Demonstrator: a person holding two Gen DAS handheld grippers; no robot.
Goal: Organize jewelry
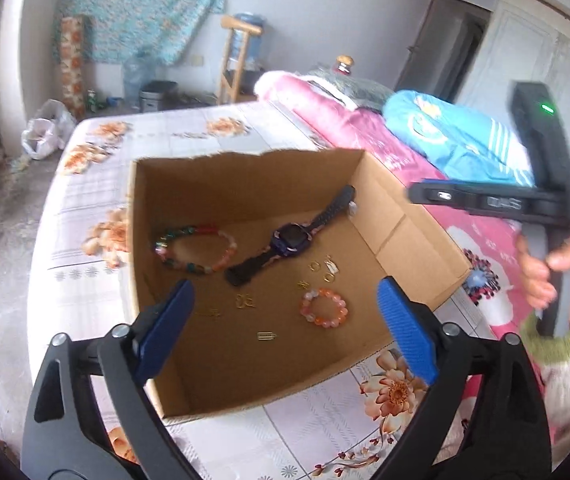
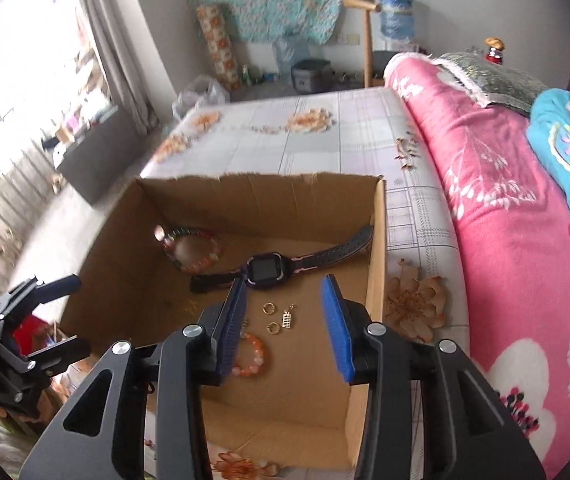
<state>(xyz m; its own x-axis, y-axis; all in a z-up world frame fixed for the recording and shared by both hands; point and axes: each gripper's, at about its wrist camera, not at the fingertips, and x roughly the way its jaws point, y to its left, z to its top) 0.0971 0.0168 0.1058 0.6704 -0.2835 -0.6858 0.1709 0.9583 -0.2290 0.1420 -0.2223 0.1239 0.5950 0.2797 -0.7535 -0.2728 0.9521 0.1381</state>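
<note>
1. bed (image 1: 189, 140) with a floral sheet carries the whole setup; pink blanket (image 2: 505, 208) and a blue one (image 1: 457, 136) are piled along its far side.
2. cardboard box (image 1: 409, 220), open top with a ragged back edge, sits on the sheet right under both grippers. all the jewelry in view lies on its floor.
3. left gripper (image 1: 285, 316) hangs above the near edge of the box, blue pads spread wide, nothing between them.
4. right gripper (image 2: 285, 316) hovers over the box's right half, jaws partly apart and empty; a person's hand (image 1: 557, 276) in a green-cuffed sleeve holds it.
5. watch (image 1: 289, 238), dark strap, lies diagonally mid-box, strap end reaching toward the back corner.
6. multicolour bead bracelet (image 1: 195, 250) lies just left of the watch; orange bead bracelet (image 1: 325, 308) lies nearer the front, apart from both.
7. small gold pieces: rings (image 2: 271, 316), a charm (image 2: 287, 319), a clasp (image 1: 267, 336), scattered loose between watch and orange bracelet.
8. step judged: items look dropped in, both grippers empty, so between placements or near done. next move likely needs another piece found outside the box, or fine pinching to sort the tiny gold bits, which may slip the wide pads.
</note>
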